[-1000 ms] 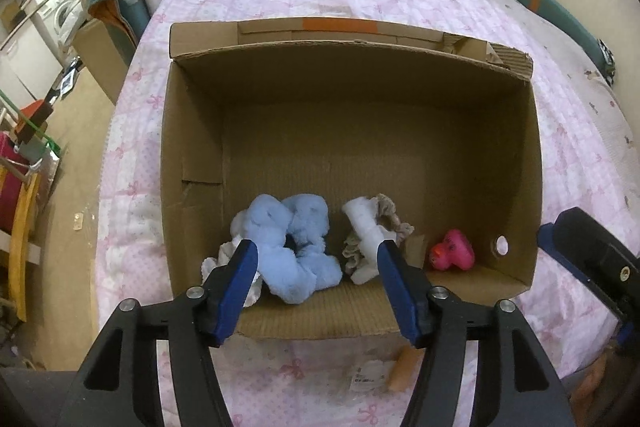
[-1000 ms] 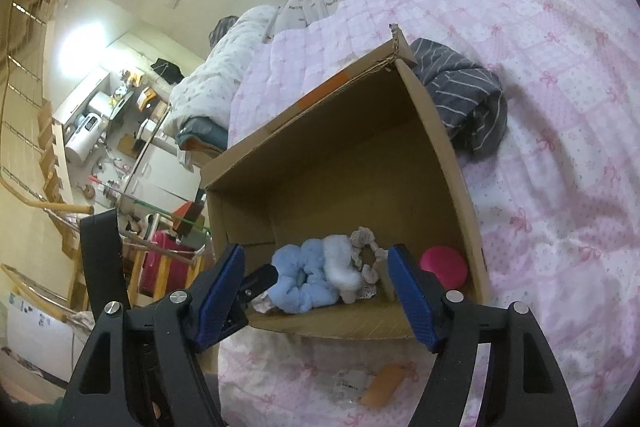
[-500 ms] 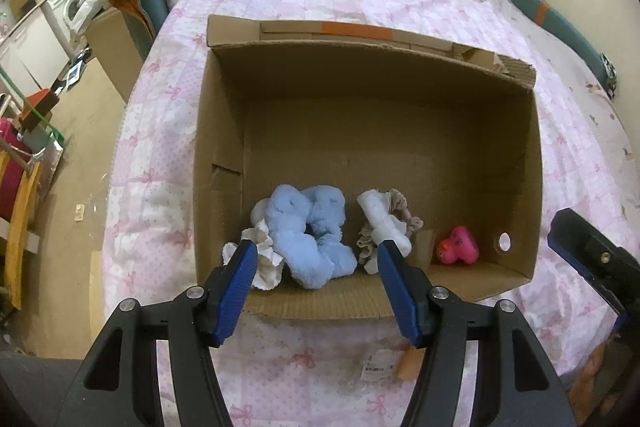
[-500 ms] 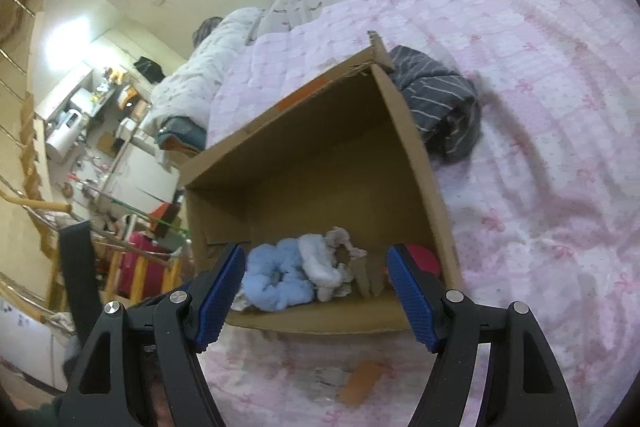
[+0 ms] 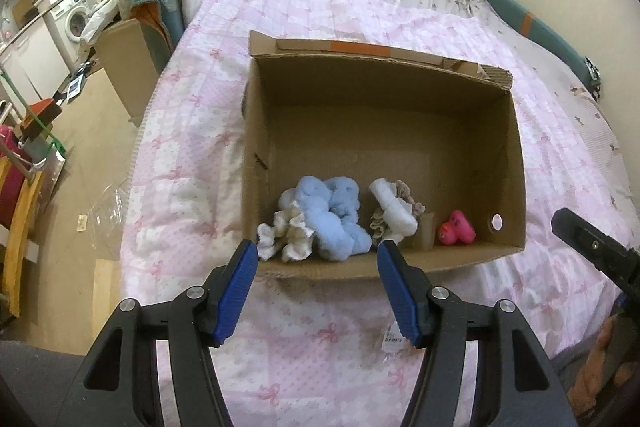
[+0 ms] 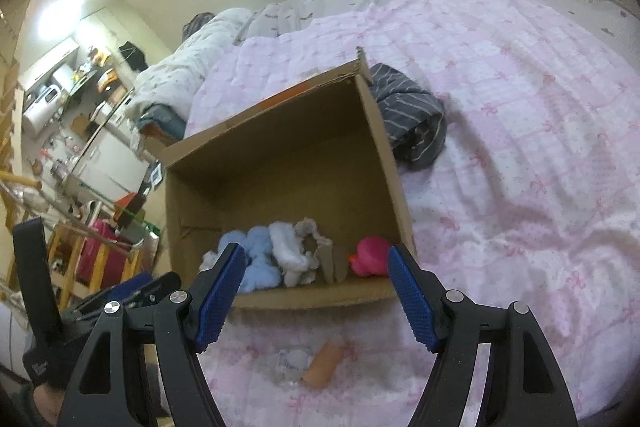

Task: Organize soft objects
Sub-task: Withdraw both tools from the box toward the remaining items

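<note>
An open cardboard box [image 5: 516, 155] stands on the pink quilt; it also shows in the right wrist view [image 6: 390, 163]. Along its near wall lie a blue scrunchie [image 5: 334, 217], a cream scrunchie [image 5: 286, 231], a white and beige scrunchie [image 5: 394, 213] and a pink rubber duck [image 5: 458, 227]. The right wrist view shows the same blue scrunchie [image 6: 256, 259] and duck [image 6: 370, 255]. My left gripper [image 5: 316, 253] is open and empty, above the box's near edge. My right gripper [image 6: 312, 259] is open and empty, also before the near edge. A grey striped garment [image 6: 412, 119] lies on the quilt beyond the box's right wall.
The pink quilt [image 5: 328, 339] covers the bed. A paper tag [image 5: 394, 339] lies in front of the box; a small tan tube [image 6: 324, 367] and clear wrapper lie there too. The bed's left edge drops to the floor [image 5: 88, 131], with another cardboard box [image 5: 124, 67] and furniture there.
Both grippers have drawn back and risen from the box, so it looks smaller and farther. Both stay open. The items in the box have not moved.
</note>
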The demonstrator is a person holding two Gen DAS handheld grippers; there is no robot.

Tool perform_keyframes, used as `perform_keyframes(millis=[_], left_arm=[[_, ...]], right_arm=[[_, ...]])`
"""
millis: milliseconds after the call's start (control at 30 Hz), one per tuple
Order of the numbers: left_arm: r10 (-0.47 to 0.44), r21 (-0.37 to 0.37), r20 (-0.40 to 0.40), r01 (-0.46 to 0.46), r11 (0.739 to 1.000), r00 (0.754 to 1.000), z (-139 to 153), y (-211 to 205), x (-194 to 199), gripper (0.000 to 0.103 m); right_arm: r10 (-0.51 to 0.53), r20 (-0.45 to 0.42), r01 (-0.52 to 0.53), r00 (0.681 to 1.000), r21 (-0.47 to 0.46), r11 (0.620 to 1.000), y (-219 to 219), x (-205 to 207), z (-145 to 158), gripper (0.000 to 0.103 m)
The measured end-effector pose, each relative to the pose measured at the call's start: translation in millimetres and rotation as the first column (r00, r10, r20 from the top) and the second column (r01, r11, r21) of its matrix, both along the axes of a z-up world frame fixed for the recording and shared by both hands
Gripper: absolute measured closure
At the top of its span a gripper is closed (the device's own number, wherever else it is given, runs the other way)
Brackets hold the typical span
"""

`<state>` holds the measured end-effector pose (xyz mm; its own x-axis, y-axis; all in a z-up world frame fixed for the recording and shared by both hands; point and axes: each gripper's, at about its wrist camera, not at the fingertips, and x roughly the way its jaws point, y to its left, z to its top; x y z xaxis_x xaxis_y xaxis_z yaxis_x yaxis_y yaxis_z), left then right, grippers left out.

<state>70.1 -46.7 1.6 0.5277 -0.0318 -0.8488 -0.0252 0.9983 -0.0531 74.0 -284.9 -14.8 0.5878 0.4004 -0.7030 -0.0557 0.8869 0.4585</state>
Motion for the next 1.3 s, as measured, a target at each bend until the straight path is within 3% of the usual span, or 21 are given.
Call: perform_keyframes(millis=[267, 400, 633, 1300], left_arm=[[0.023, -0.041, 0.013, -0.023, 0.999, 1.0, 3, 23, -25, 0.044], [0.021, -0.048, 0.016, -0.02, 0.999, 1.0, -10, 24, -35, 0.044], [0.039, -0.049, -0.039, -0.041, 0.998, 0.998, -38, 27, -35, 0.044], [0.085, -0.065, -0.063, -0.089, 0.994, 0.994, -45, 33, -36, 0.044]], right_arm=[[0.037, 0.004, -0.037, 0.999, -0.023, 0.999, 8, -27, 8, 0.025], [0.049, -0.011, -0.05, 0.999, -0.036, 0.998, 12, -39, 5, 0.025], [0.01, -0.114, -0.013, 0.993, -0.031, 0.999, 9, -42, -21, 0.025], [0.043, -0.303, -0.057, 0.952, -0.037, 0.998, 26, -30, -67, 0.025]])
